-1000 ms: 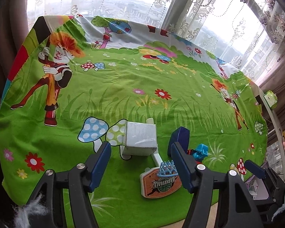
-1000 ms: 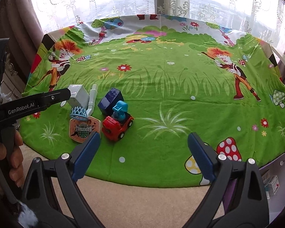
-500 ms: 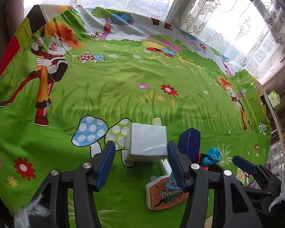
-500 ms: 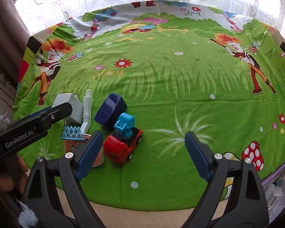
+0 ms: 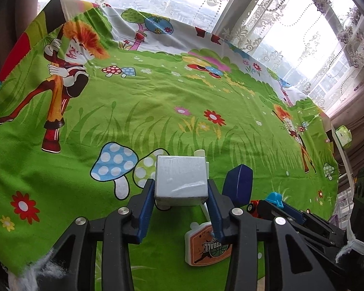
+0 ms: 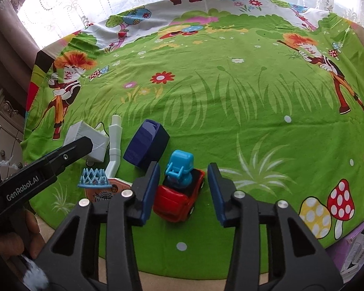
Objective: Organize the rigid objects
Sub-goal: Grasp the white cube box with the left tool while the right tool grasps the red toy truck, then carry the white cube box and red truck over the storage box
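A grey-white cube [image 5: 182, 179] sits on the green cartoon cloth, and my left gripper [image 5: 180, 194] is shut on its two sides. The cube also shows in the right wrist view [image 6: 86, 140], partly behind the left gripper's arm. My right gripper [image 6: 183, 189] is open, its fingers on either side of a red toy car [image 6: 179, 200] with a light-blue driver [image 6: 179, 167]. A toy basketball hoop lies beside them, with its orange backboard [image 5: 207, 246], white pole [image 6: 115, 145] and blue net [image 6: 92, 178]. A dark-blue block [image 6: 146, 143] lies behind the car.
The cloth's near edge [image 6: 182, 269] hangs over a beige floor. Lace curtains and windows run along the far side. A green box [image 5: 343, 135] sits at the far right. Small cartons [image 6: 359, 254] lie off the cloth's right corner.
Both grippers moved forward and down. The left jaws closed in onto the cube's sides. The right jaws narrowed and now straddle the red car.
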A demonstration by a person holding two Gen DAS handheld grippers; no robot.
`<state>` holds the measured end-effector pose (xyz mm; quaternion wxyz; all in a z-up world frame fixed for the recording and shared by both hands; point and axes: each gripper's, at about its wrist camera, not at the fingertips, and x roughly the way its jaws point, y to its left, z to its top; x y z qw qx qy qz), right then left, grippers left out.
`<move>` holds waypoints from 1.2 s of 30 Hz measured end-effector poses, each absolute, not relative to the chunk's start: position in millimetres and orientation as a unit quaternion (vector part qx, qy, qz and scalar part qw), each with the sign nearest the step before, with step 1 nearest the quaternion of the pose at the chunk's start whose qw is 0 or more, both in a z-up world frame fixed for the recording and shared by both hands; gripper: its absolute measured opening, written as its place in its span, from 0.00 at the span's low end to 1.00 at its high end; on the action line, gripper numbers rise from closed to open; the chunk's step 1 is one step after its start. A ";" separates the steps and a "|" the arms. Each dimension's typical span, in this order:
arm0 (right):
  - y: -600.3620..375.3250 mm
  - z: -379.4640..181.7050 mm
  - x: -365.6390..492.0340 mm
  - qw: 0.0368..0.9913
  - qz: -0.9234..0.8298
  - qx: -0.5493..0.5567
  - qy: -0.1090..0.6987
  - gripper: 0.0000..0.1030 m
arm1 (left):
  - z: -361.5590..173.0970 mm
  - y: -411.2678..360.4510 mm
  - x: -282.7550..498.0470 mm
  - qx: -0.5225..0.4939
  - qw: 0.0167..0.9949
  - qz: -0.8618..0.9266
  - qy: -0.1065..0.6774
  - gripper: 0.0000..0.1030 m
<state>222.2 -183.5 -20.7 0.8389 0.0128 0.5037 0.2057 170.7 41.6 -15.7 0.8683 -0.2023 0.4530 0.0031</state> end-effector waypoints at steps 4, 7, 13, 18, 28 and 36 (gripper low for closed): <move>-188.1 -19.9 218.8 0.840 0.209 0.017 0.500 0.31 | -12.5 41.0 163.0 -0.208 0.873 0.001 0.442 0.41; -191.9 -15.3 212.9 0.845 0.214 0.016 0.489 0.26 | -9.9 39.1 157.2 -0.207 0.876 0.000 0.435 0.41; -195.3 -13.2 207.0 0.846 0.220 0.014 0.486 0.20 | -7.1 38.5 149.7 -0.212 0.879 -0.002 0.426 0.41; -195.3 -7.9 199.2 0.853 0.225 0.000 0.472 0.20 | -6.0 38.6 144.5 -0.214 0.881 -0.002 0.421 0.41; -196.9 9.4 179.6 0.872 0.226 -0.034 0.432 0.20 | 2.5 35.9 131.3 -0.217 0.887 -0.005 0.407 0.41; -207.5 19.9 167.6 0.881 0.218 -0.042 0.417 0.20 | 16.6 23.1 114.7 -0.215 0.896 -0.010 0.389 0.41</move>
